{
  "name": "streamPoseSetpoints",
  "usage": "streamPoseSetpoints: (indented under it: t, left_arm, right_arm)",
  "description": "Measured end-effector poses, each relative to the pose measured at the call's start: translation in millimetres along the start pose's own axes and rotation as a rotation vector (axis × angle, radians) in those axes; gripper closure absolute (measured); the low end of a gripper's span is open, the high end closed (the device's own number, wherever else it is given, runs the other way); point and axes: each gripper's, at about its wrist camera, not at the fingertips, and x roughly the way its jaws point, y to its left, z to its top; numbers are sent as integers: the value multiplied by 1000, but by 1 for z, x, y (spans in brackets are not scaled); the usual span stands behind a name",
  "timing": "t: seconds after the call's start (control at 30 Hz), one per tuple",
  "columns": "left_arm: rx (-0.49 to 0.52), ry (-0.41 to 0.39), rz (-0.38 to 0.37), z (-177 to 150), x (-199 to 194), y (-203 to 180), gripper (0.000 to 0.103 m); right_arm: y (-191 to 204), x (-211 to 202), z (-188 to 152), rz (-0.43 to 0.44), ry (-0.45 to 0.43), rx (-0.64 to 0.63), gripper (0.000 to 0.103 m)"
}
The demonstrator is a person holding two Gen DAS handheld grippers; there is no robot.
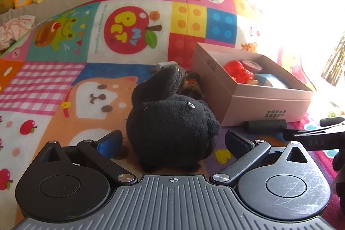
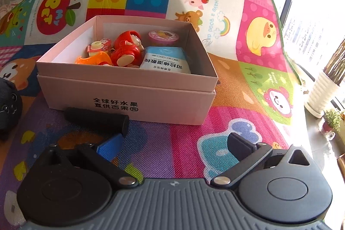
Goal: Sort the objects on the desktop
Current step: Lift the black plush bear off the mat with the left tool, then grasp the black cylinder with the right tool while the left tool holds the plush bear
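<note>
Lining up on the black plush toy [image 1: 172,122], with the left gripper [image 1: 172,143] spread wide and its blue-faced pads [image 1: 108,142] flanking the soft body on either side, apparently not yet pressing in, though contact at the far flanks cannot be ruled out. Judged as the approach-to-grasp step of the sort: toy standing on the patchwork play mat [image 1: 107,87], just beside the pink cardboard box [image 1: 267,105], not yet lifted. Next calls for squeezing both pads into the fleece around the fat middle, allowing for plenty of give before anything firm is met, then lifting over the near wall and dropping among the things already inside. Fuzzy, rounded, squashy pile, with a stubby ear or limb sticking up and small shiny bead eyes; likely to bulge and slip rather than lock. Behind it, a small dark figurine [image 1: 192,84], details too cramped to read. Right gripper [image 2: 172,146] likewise gaping, holding nothing, hovering low over the mat in front of the box, with a black ribbed cylinder [image 2: 97,120] lying against the box's front wall just ahead of its left pad. Box stiff, matt, straight-walled, seated in its own lid; inside, glossy red plastic figures [image 2: 127,49], an orange plastic piece [image 2: 94,58], a round pink tin [image 2: 162,37] and a crinkly white-and-blue packet [image 2: 166,60]. Mat textured, woven-looking, brightly printed.
</note>
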Motion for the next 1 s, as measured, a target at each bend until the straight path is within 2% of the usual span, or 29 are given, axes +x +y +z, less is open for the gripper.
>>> streamPoseSetpoints:
  t: [0.07,0.13,0.23,0.33,0.4,0.47,0.5,0.67,0.83,1.0]
  left_arm:
    - [3,-13,-24,-5,-8,-1,0]
    - [15,-27,-44,-8,-14,-3,0]
    - [20,-30,-56,-8,-15,-3,0]
    - [-19,-22,-61,-7,-14,3,0]
    - [-39,-14,-66,-7,-12,6,0]
    - [-50,-10,-67,-6,-11,8,0]
    - [-53,-10,-63,-6,-11,8,0]
    - [-49,-15,-10,-4,-11,5,0]
    - [72,-27,42,6,-4,-12,0]
    - [148,10,82,13,14,-23,0]
  right_arm:
    - [3,-6,3,86,9,23,0]
    - [15,-4,9,137,24,24,0]
    - [31,11,18,148,56,35,0]
    - [43,22,23,172,95,58,0]
    - [50,24,23,141,89,53,6]
    - [53,23,23,113,74,31,25]
    - [51,22,22,119,71,34,28]
    - [28,6,14,113,56,63,28]
    - [0,-22,-2,164,54,38,28]
    - [-29,-55,-17,180,12,32,28]
